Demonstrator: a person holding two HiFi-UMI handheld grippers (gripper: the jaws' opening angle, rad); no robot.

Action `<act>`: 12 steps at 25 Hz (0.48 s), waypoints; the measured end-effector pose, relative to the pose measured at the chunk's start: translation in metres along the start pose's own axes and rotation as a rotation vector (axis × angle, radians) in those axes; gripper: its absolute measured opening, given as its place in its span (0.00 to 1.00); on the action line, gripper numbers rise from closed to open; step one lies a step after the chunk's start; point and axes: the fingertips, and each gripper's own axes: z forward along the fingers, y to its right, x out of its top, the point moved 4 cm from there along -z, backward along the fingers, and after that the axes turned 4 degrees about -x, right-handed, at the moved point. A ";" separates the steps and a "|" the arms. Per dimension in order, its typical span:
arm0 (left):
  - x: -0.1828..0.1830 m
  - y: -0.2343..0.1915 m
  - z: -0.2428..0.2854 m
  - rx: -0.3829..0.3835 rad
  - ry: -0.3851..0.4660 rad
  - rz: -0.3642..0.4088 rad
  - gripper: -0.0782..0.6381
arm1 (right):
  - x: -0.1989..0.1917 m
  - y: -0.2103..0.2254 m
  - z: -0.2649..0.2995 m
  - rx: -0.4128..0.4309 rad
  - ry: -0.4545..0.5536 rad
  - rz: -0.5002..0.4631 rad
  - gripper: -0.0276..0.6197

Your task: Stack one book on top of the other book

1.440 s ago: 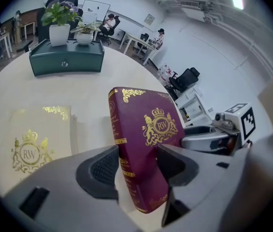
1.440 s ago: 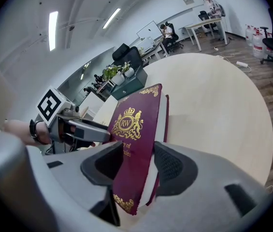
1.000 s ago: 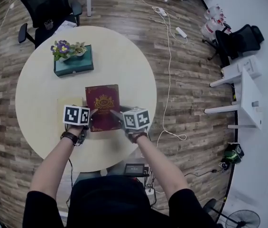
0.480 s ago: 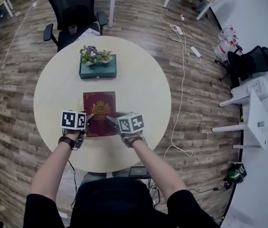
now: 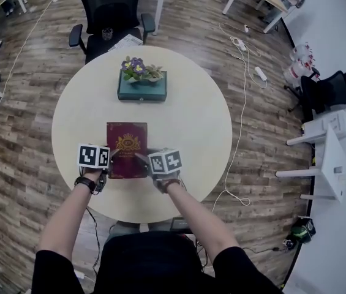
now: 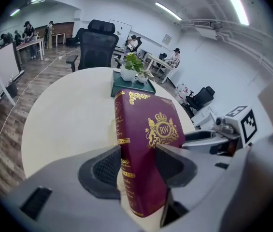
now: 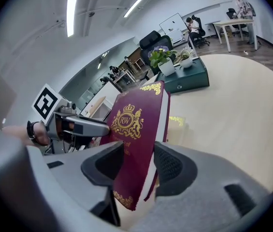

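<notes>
Holding the maroon book (image 5: 127, 147) just above the bench (image 5: 191, 121), near end lower. Its long axis runs away from the person toward the teal box (image 5: 142, 89). The pale book (image 7: 187, 124) lies flat on the bench directly beyond and below, only its gold-trimmed corner showing. Left tool (image 5: 114, 157) pinches the near spine corner, right tool (image 5: 142, 159) the near page-edge corner. Both sit equally near, so the next move looks like a short push forward and down.

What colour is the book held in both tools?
The book is maroon with a gold crest and trim; clearest in the left gripper view.
</notes>
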 end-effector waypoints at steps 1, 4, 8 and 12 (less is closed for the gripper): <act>-0.002 -0.003 0.003 -0.003 -0.005 -0.002 0.41 | -0.001 0.001 0.004 -0.006 -0.003 0.006 0.32; -0.004 -0.009 0.013 -0.013 -0.016 -0.002 0.41 | -0.005 0.007 0.012 -0.029 -0.013 0.022 0.32; -0.004 -0.018 0.026 -0.027 -0.039 -0.005 0.41 | -0.007 0.014 0.023 -0.049 -0.031 0.045 0.32; -0.004 -0.024 0.038 -0.037 -0.059 -0.002 0.41 | -0.011 0.022 0.032 -0.067 -0.039 0.068 0.32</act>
